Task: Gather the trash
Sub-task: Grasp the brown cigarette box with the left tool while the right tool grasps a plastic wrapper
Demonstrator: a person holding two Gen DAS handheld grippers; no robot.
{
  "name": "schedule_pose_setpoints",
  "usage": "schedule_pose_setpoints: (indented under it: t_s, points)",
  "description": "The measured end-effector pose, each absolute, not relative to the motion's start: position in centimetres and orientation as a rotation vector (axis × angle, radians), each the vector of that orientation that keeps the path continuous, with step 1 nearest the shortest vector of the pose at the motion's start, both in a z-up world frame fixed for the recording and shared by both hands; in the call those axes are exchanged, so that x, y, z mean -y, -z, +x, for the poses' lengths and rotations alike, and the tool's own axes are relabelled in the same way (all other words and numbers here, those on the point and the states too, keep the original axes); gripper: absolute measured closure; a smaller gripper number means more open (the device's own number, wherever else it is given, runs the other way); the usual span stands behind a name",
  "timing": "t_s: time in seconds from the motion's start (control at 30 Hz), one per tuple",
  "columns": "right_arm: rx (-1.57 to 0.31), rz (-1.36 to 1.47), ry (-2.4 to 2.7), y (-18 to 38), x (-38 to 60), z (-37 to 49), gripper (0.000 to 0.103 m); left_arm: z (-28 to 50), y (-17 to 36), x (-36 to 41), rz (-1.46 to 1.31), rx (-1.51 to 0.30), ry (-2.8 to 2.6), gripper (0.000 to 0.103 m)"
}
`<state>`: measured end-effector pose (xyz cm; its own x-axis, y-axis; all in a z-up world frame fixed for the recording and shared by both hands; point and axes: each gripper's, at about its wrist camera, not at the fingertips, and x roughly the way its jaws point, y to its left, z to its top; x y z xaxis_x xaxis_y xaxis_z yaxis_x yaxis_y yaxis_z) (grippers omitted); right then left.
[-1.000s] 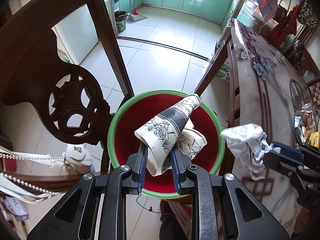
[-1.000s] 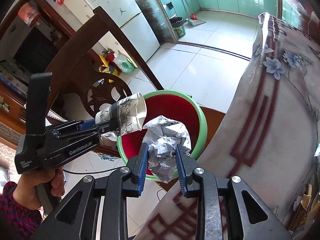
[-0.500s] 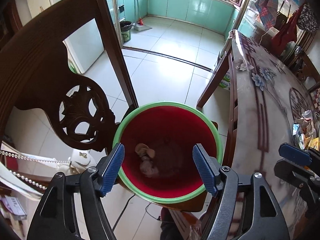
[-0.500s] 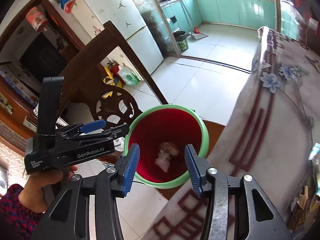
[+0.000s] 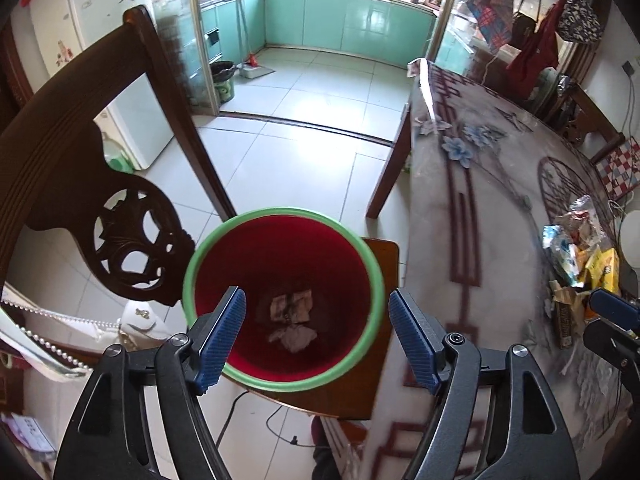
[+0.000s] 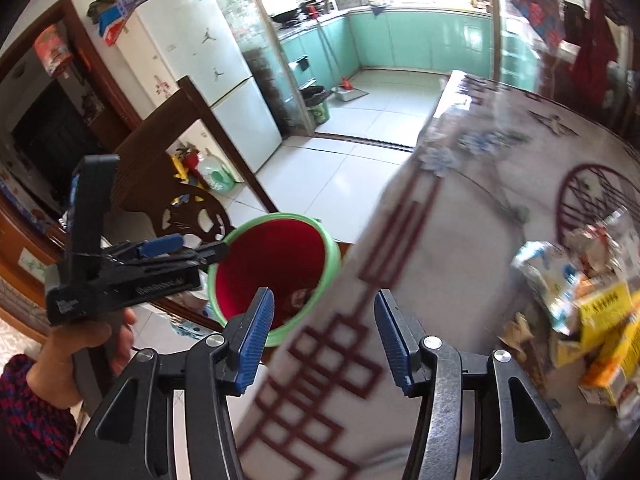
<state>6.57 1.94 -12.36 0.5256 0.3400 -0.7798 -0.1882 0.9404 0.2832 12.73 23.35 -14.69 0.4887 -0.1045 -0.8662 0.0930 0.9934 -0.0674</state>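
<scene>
A red bin with a green rim (image 5: 280, 213) stands on a wooden stool beside the table. A patterned paper cup (image 5: 291, 305) and a crumpled paper ball (image 5: 294, 337) lie at its bottom. My left gripper (image 5: 318, 334) is open and empty above the bin's near side. My right gripper (image 6: 325, 332) is open and empty over the table edge, right of the bin (image 6: 276, 220). A pile of wrappers and boxes (image 6: 592, 280) lies on the table at the right; it also shows in the left wrist view (image 5: 580, 256). The right gripper's finger (image 5: 612, 305) shows in the left wrist view.
A carved dark wooden chair (image 5: 80, 152) stands left of the bin. The table (image 5: 480, 184) has a glossy floral cover. A white handbag with a pearl strap (image 5: 140, 320) lies at lower left. A tiled floor (image 5: 320, 120) leads to the kitchen.
Both grippers opened and dropped the paper cup and the crumpled paper into the bin. Both have since pulled back; the right one swung right toward the table's trash pile.
</scene>
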Motion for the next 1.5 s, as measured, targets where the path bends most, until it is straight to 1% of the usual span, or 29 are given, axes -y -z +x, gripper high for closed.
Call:
schedule_pose_setpoints:
  t_s: [0.13, 0.2, 0.23, 0.33, 0.57, 0.7, 1.0, 1.3, 1.33, 1.4, 1.5]
  points:
    - [-0.963, 0.160, -0.220, 12.5, 3.2, 4.0, 0.052, 11.5, 13.7, -20.3, -0.004, -1.036, 0.161, 0.028]
    - [-0.968, 0.169, -0.158, 12.8, 6.2, 2.7, 0.051, 10.9, 13.3, -18.4, -0.008, -1.028, 0.180, 0.023]
    - [-0.968, 0.182, -0.130, 12.9, 7.8, 2.2, 0.051, 10.6, 13.2, -17.3, -0.013, -1.027, 0.192, 0.023]
    - [-0.966, 0.210, -0.080, 13.0, 11.6, 1.1, 0.051, 9.8, 12.8, -14.2, -0.018, -1.026, 0.233, 0.023]
    - [-0.940, 0.146, -0.024, 12.1, 18.6, -1.6, 0.051, 7.5, 11.8, -6.5, 0.003, -1.008, 0.304, 0.022]
    - [-0.936, 0.158, 0.010, 12.5, 23.0, -3.4, 0.051, 6.4, 11.5, -3.3, 0.016, -1.006, 0.325, 0.022]
    - [-0.988, 0.325, 0.121, 15.4, 33.0, -6.0, 0.050, 5.1, 11.6, 1.6, 0.061, -1.021, 0.334, 0.021]
    - [-1.080, 0.458, 0.058, 20.4, 35.4, -4.8, 0.050, 4.4, 13.1, 3.9, 0.097, -1.069, 0.318, 0.021]
    - [-1.080, 0.474, 0.048, 20.8, 35.5, -4.8, 0.057, 4.4, 13.3, 4.0, 0.104, -1.073, 0.314, 0.021]
    - [-1.084, 0.501, 0.031, 21.3, 35.5, -4.7, 0.077, 4.5, 13.7, 4.3, 0.110, -1.080, 0.310, 0.021]
    - [-1.071, 0.482, 0.026, 20.9, 35.5, -4.8, 0.082, 4.8, 14.7, 4.9, 0.128, -1.102, 0.307, 0.021]
